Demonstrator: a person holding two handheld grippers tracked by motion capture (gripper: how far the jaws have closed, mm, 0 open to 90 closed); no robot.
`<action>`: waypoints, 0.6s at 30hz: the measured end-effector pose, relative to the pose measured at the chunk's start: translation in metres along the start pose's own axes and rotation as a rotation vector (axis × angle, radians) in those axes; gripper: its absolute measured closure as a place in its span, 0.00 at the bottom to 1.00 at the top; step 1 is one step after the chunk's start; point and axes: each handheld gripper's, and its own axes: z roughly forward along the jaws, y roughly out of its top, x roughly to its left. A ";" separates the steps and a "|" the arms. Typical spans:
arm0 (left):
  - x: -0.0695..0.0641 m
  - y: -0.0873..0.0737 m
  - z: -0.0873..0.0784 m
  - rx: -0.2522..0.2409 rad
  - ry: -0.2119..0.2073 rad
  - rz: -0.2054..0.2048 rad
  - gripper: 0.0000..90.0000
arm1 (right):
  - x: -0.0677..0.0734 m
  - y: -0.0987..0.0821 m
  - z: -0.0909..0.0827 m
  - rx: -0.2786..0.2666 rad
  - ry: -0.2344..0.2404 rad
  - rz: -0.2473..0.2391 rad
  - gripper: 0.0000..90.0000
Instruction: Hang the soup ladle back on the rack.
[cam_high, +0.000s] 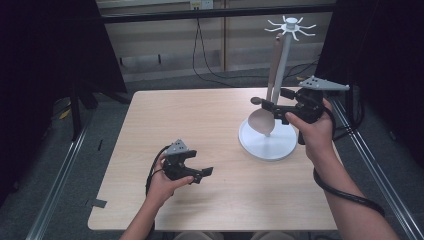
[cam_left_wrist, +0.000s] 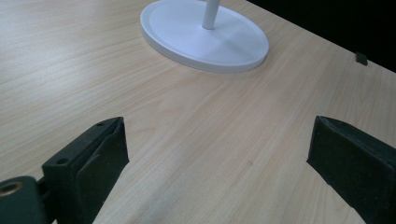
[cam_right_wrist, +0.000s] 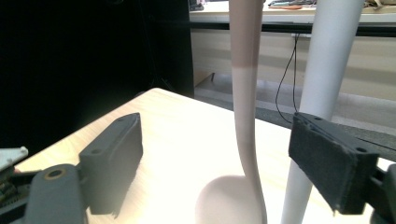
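beige ladle (cam_right_wrist: 246, 140) hangs between right hand-held gripper's (cam_high: 274, 106) open jaws.

A lab or test room: a plain light wooden table (cam_high: 210, 125) stands on grey carpet (cam_high: 110, 130), boxed in by black curtains (cam_high: 45, 55). Beyond the right hand-held gripper (cam_high: 272, 102), black cables (cam_high: 200, 55) hang down a bare beige wall (cam_high: 165, 35).

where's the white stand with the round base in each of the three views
High view: the white stand with a round base is right of centre on the table, its pole rising to hooks at the top.
Left gripper view: its base lies at the top centre, beyond the open jaws.
Right gripper view: its pole runs up the right side.
Shared landmark: the light wooden table.
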 end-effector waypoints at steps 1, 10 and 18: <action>0.000 0.000 0.000 0.000 0.000 0.000 0.05 | 0.000 0.000 0.000 0.000 0.000 0.000 0.19; -0.001 -0.001 0.000 0.002 0.007 -0.002 0.05 | 0.003 -0.014 -0.003 0.022 0.009 -0.012 0.15; -0.001 -0.002 0.001 0.004 -0.002 -0.002 0.05 | 0.004 -0.030 -0.004 0.057 0.013 -0.022 0.14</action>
